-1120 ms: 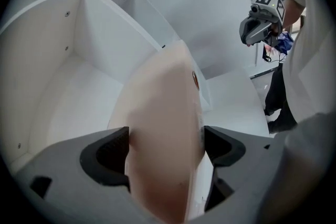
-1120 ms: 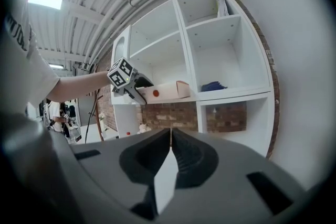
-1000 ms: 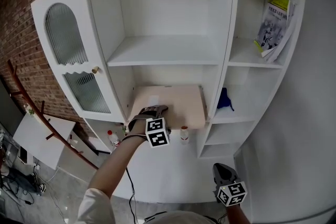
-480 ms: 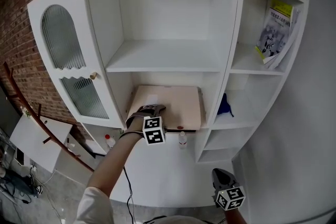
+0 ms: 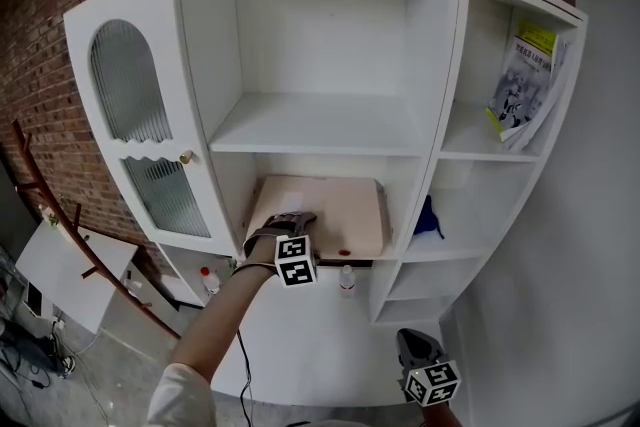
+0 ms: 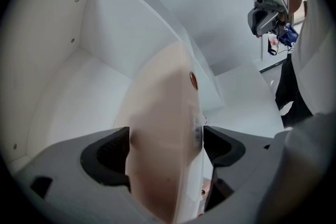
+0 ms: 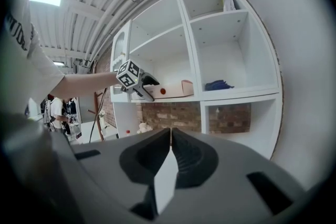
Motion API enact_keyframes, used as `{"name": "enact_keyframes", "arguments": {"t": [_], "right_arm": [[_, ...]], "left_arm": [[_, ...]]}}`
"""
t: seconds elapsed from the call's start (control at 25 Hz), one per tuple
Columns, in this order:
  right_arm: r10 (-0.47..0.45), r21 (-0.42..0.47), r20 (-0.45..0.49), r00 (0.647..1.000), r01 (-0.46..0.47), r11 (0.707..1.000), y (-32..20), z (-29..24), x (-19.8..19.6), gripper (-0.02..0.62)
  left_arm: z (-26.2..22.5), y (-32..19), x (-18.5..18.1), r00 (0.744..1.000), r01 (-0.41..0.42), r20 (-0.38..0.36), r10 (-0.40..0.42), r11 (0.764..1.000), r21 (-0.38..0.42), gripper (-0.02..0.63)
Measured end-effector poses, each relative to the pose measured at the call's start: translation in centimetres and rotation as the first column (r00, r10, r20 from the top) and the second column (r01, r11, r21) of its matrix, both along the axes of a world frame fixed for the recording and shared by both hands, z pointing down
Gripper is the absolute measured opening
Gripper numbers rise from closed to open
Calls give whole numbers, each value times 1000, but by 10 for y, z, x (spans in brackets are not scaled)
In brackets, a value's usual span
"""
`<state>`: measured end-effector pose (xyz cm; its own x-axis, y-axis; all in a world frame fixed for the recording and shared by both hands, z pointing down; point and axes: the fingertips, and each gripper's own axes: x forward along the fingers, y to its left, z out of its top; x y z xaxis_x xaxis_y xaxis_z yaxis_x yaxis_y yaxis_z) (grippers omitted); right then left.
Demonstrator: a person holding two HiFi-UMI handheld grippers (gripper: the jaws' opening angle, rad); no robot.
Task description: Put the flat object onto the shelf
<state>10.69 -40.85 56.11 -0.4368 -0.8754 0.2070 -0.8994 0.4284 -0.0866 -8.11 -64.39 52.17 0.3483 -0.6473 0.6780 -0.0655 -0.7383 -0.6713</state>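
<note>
The flat object (image 5: 322,207) is a thin, pale beige rectangular box with a small red dot (image 5: 344,252) on its near edge and a white label on top near the left corner. It lies flat on the lower shelf (image 7: 178,98) of the central compartment of a white shelf unit (image 5: 440,65). Its right side sits close to the partition and its near edge is at the shelf's front.

The left tool (image 5: 284,220) reaches in from below and is clamped on the box's near-left edge. In the left gripper view the box (image 6: 163,128) fills the gap between the two jaws, which press on its two faces. The right tool (image 5: 417,347) hangs low beside the unit, well apart from the box. Its jaws (image 7: 170,139) are closed together with nothing between them.

The upper right compartment holds books (image 5: 522,65) leaning against its side wall. The compartment below that one holds a blue cloth (image 5: 428,215). Under the box's shelf stands a small white bottle (image 5: 347,281) with a red cap. A door (image 5: 140,125) with ribbed glass stands open on the left, against a brick wall (image 5: 60,25).
</note>
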Motion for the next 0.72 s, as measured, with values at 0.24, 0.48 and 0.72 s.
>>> {"name": "enact_keyframes", "arguments": {"t": [0.24,0.48,0.72], "right_arm": [[4,18,10,1000,-4,1000,-9,-9,2,31],[-3,42,12,1000,2,999,-14,-19,2,31],[11,70,27,1000,-13,997,-20,-28,11,31]], "left_arm": [[-19,20,6,986,-10,-169,3,999,-43,417],[-40,43,12,935,-6,-355,-2,1000,-21,417],[-71,77,10,824,36,-567,5,998,61,417]]}}
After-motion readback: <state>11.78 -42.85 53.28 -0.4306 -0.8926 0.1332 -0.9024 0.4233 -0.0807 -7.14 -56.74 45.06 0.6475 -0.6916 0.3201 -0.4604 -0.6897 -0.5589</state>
